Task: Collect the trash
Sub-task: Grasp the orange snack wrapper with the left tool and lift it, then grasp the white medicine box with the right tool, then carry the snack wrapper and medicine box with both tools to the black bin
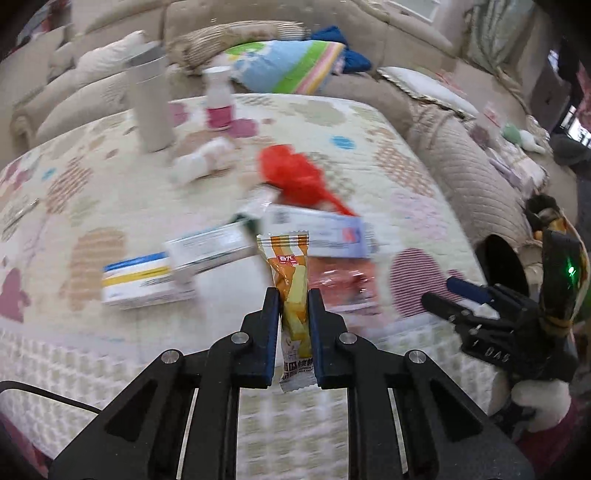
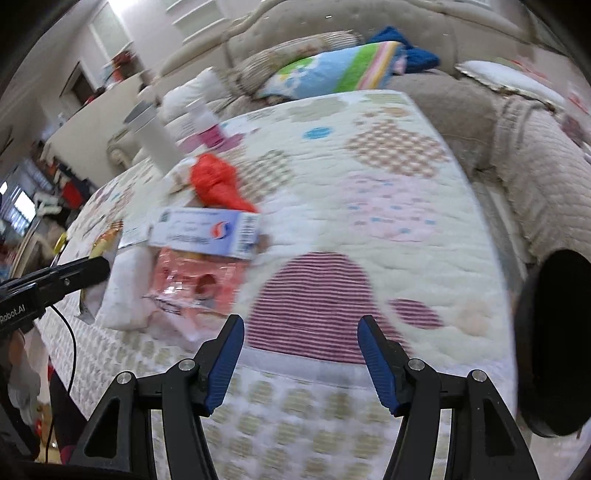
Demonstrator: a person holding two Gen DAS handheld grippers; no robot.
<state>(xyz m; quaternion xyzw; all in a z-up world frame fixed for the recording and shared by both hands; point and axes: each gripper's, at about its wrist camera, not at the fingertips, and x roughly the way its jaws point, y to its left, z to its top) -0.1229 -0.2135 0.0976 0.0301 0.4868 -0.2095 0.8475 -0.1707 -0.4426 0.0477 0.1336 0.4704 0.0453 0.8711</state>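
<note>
The left gripper [image 1: 293,295] is pinching an orange and yellow snack wrapper [image 1: 291,280] upright between its jaws, above the quilted desk cover [image 1: 388,147]. The right gripper [image 2: 300,325] is hovering with jaws partly apart, holding nothing. Beyond them, medicine boxes [image 1: 207,251], a pink plastic wrapper [image 2: 195,284] and a crumpled red bag [image 1: 295,177] are lying together. Farther back, a white tumbler [image 1: 149,103] is standing before the sofa [image 1: 461,162].

Home living room: beige sofa [image 1: 369,22], cushions, quilt-covered table [image 2: 388,229].
</note>
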